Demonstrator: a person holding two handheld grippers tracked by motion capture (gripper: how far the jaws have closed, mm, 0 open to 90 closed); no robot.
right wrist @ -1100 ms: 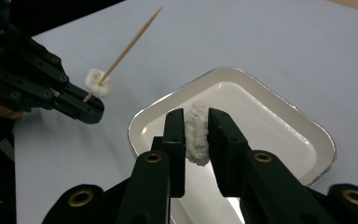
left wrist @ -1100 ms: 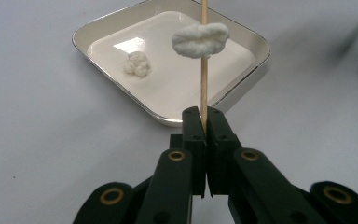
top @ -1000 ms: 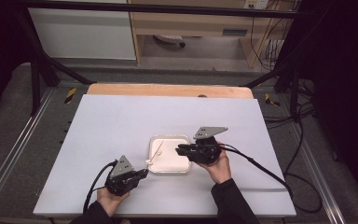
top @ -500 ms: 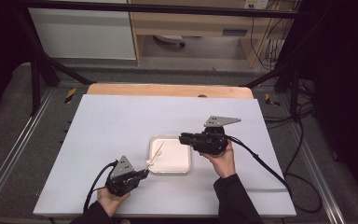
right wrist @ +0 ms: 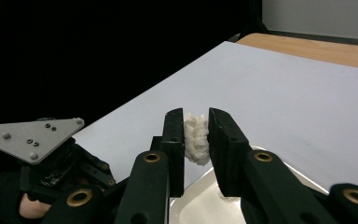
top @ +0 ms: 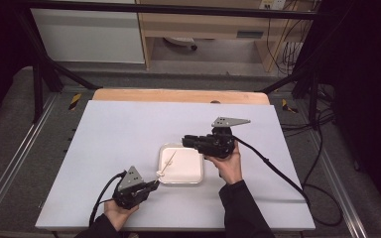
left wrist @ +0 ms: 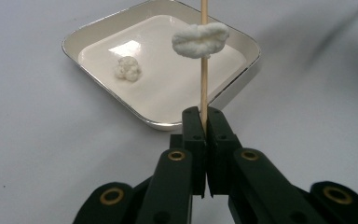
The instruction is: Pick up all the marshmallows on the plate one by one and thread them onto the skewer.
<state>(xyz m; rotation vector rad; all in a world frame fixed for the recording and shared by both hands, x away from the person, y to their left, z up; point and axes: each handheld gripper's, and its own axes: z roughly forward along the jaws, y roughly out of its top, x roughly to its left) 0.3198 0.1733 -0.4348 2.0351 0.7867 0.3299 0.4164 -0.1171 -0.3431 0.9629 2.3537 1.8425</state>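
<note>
Jaws of the left gripper (left wrist: 204,122) are pressed together on the lower end of a thin wooden skewer (left wrist: 204,81), which rises straight up from between them in the left gripper view. A white fluffy piece (left wrist: 201,40) is threaded on the skewer partway up its length, clear of the jaws. Behind it lies a square white tray (left wrist: 98,88) with a pale rim, and a second small white lump (left wrist: 127,69) rests on the tray's floor, apart from the skewer.

Jaws of the right gripper (right wrist: 196,137) stand a little apart and pinch a white fluffy lump (right wrist: 196,138) between their pads; the lump fills the gap and sticks out a bit above and below. A corner of the tray (right wrist: 200,205) shows just beneath them, so the lump is held up off it.

From the high view, the left gripper (top: 151,185) sits at the near left corner of the tray (top: 191,174), the skewer (top: 166,163) slanting over the tray's left part. The right gripper (top: 186,141) hovers over the tray's far edge, held by a hand (top: 228,163) reaching in from the right. Both rest over a white table (top: 129,134) with a wooden strip (top: 178,95) along its far side.
</note>
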